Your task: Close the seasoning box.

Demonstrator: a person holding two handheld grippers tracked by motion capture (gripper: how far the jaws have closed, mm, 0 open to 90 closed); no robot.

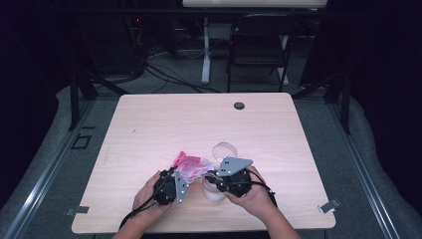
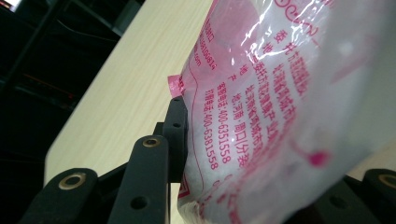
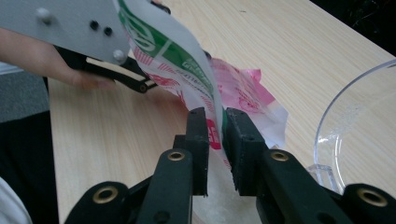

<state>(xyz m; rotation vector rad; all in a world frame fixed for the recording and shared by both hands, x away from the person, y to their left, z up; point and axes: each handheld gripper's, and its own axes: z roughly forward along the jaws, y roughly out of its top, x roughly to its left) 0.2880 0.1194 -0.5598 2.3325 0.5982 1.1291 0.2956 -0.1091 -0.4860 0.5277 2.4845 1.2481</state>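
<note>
Step in hand: judged to be tearing or pulling open a pink-printed plastic pouch held between two tongs, above a clear plastic cup
Left tongs: jaws closed on one edge of the pouch; in the left gripper view the film presses flat against the near black jaw and bulges away to that jaw's right
Right tongs: jaws nearly closed, pinching a thin flap of the pouch between the pads; the rest of the film rises up and away from the jaw tips toward the left tongs
Pouch relative to tongs: spanned between both, just ahead of each pair of jaws, lifted off the table
Clear lid: on the table just beyond the right tongs
Cup relative to tongs: just under the right tongs, between the two hands
Doing it well: probably keep both grips close to the seam, pull apart steadily, and hold the opening over the cup so the contents do not spill
Risk: thin film may slip from the pads
</note>
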